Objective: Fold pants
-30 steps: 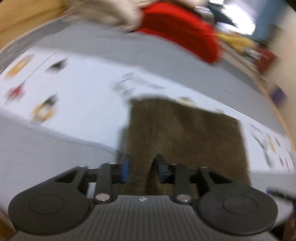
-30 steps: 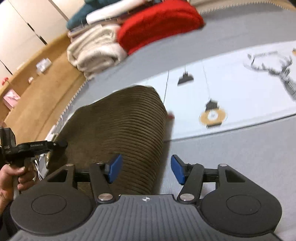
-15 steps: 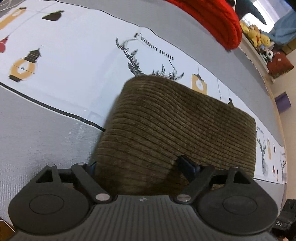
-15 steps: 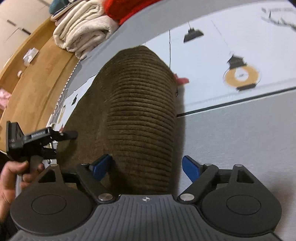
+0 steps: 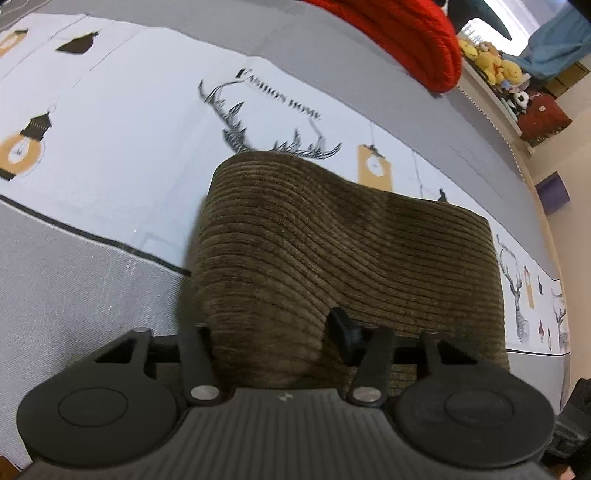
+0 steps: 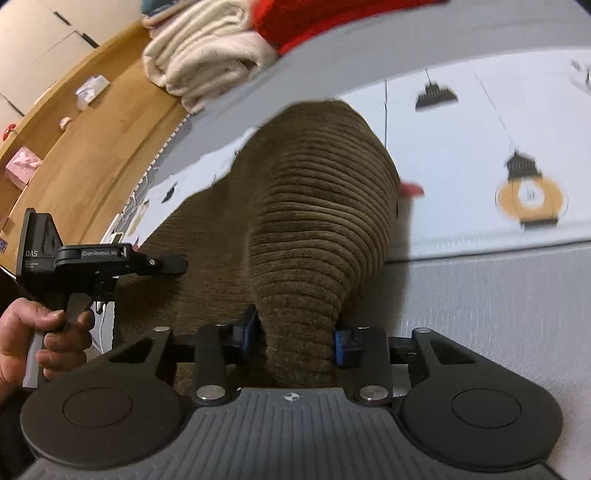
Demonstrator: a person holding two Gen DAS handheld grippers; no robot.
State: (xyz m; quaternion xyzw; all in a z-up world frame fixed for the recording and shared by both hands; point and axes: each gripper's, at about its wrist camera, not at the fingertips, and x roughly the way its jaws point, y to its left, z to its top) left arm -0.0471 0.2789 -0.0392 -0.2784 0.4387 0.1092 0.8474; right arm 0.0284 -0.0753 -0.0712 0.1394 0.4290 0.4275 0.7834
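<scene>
Brown corduroy pants (image 5: 351, 251) lie folded on the printed bed cover (image 5: 110, 110). My left gripper (image 5: 273, 332) has the near edge of the pants bunched between its fingers. Its jaws are closing on that fabric, which hides the left finger. In the right wrist view the pants (image 6: 317, 206) rise in a ridge toward my right gripper (image 6: 297, 336). Its blue pads (image 6: 249, 328) press on a bunch of the near edge, and its jaws are closing too. The left gripper (image 6: 177, 264) shows at the left over the pants, held by a hand (image 6: 44, 332).
A red knitted blanket (image 5: 406, 33) and a cream folded blanket (image 6: 207, 55) lie at the far side of the bed. Wooden floor (image 6: 92, 147) runs past the bed's edge on the left. Stuffed toys (image 5: 491, 62) sit on a shelf at the far right.
Both grippers came lower and closer over the near edge of the pants. Their jaws stood wide around the fabric half a second ago and have now narrowed onto it.
</scene>
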